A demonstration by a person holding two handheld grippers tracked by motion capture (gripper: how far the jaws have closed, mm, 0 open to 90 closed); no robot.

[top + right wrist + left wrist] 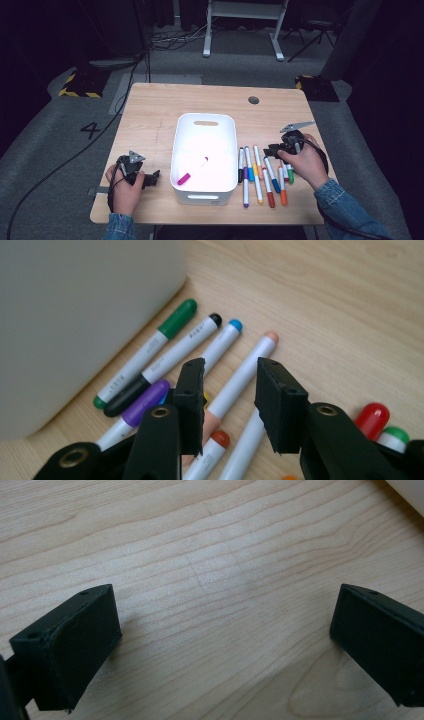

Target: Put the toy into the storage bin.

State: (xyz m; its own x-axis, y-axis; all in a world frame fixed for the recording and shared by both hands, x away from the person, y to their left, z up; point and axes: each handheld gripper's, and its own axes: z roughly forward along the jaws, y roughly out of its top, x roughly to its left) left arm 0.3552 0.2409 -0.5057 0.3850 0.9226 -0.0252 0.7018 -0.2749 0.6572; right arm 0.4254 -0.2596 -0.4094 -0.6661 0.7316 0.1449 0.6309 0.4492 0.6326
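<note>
White bin (186,131) sits mid-table with a pink marker (192,171) inside. Just right of the bin, the right gripper (230,382) hangs over the row of markers (260,175), jaws apart around the peach marker (245,372), not clamped. Left of the bin, the left gripper (225,635) rests wide apart, holding nothing.

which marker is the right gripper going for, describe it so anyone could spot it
Start at the white bin in the middle of the table; a row of markers lies along its right side. The right gripper straddles the white marker with the peach cap, its jaws not yet touching it. No neighbouring marker has a peach cap.
</note>
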